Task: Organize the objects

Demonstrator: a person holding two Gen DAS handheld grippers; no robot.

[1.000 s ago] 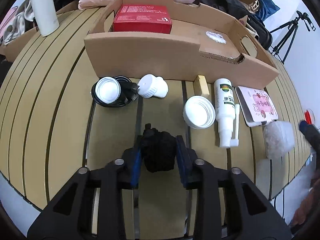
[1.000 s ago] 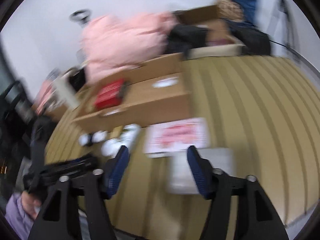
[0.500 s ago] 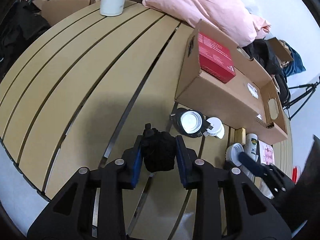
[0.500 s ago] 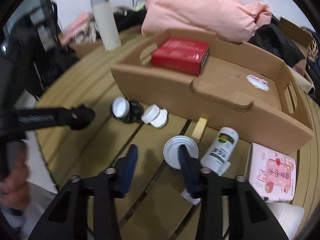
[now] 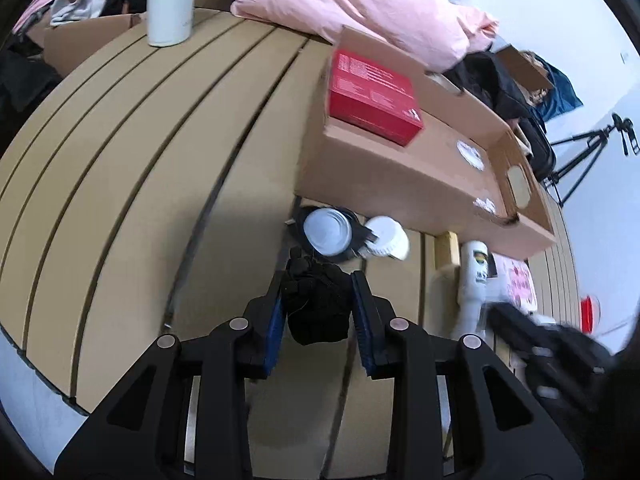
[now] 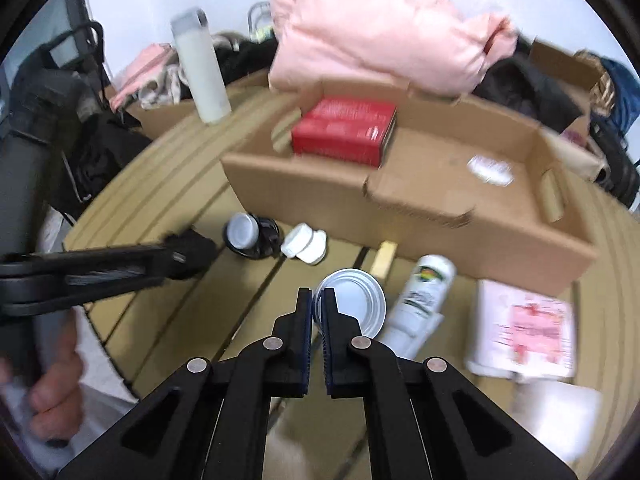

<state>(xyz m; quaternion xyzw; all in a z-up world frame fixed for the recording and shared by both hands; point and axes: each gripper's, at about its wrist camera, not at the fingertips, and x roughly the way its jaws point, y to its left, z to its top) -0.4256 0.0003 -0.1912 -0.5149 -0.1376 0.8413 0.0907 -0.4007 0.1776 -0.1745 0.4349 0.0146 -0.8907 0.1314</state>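
Note:
My left gripper (image 5: 318, 280) is shut on a black bundle of cloth (image 5: 316, 308), held above the slatted table; it shows from the side in the right wrist view (image 6: 188, 256). My right gripper (image 6: 316, 300) has its jaws pressed together over the left rim of a round white lid (image 6: 360, 300) that lies on the table. A white spray bottle (image 6: 424, 292) lies just right of the lid. Behind stands an open cardboard box (image 6: 320, 188) holding a red box (image 6: 344, 132).
In front of the cardboard box lie a black cable coil with a white cap (image 5: 326, 230), a small white jar (image 5: 386, 236), a wooden block (image 5: 448, 244) and a pink packet (image 6: 528, 320). A white tumbler (image 6: 200, 64) and pink bedding (image 6: 380, 28) stand behind. A hand (image 6: 48, 400) is at the left.
The right gripper's jaws went from wide apart to shut while it swung left and came in over the round lid. The left gripper carried the black bundle leftward and rolled.

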